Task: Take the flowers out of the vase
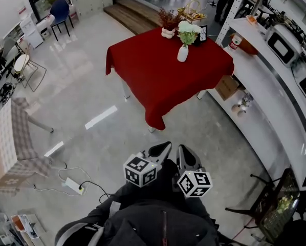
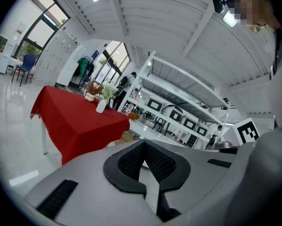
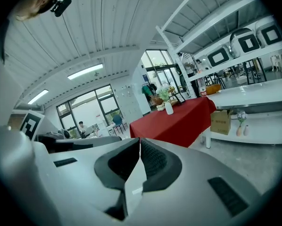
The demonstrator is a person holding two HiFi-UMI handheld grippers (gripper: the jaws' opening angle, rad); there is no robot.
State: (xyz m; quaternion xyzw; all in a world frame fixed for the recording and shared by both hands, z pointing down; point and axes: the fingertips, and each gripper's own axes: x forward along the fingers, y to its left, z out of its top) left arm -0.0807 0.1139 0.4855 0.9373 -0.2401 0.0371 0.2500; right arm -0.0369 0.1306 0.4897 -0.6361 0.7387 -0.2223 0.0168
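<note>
A white vase (image 1: 182, 53) with pale green and white flowers (image 1: 188, 33) stands near the far corner of a table under a red cloth (image 1: 163, 70). The vase (image 2: 101, 106) shows small and far off in the left gripper view, and the vase (image 3: 169, 108) is equally distant in the right gripper view. Both grippers hang side by side close to my body, well short of the table. My left gripper (image 1: 162, 148) is shut with nothing between its pads. My right gripper (image 1: 184, 152) is shut and empty too.
A second pot of dark reddish flowers (image 1: 168, 23) and a wicker basket (image 1: 192, 13) sit at the table's far edge. White shelving (image 1: 276, 81) with appliances runs along the right. A cardboard box (image 1: 227, 87) lies by the table. A power strip (image 1: 72, 186) with cables lies on the floor at left.
</note>
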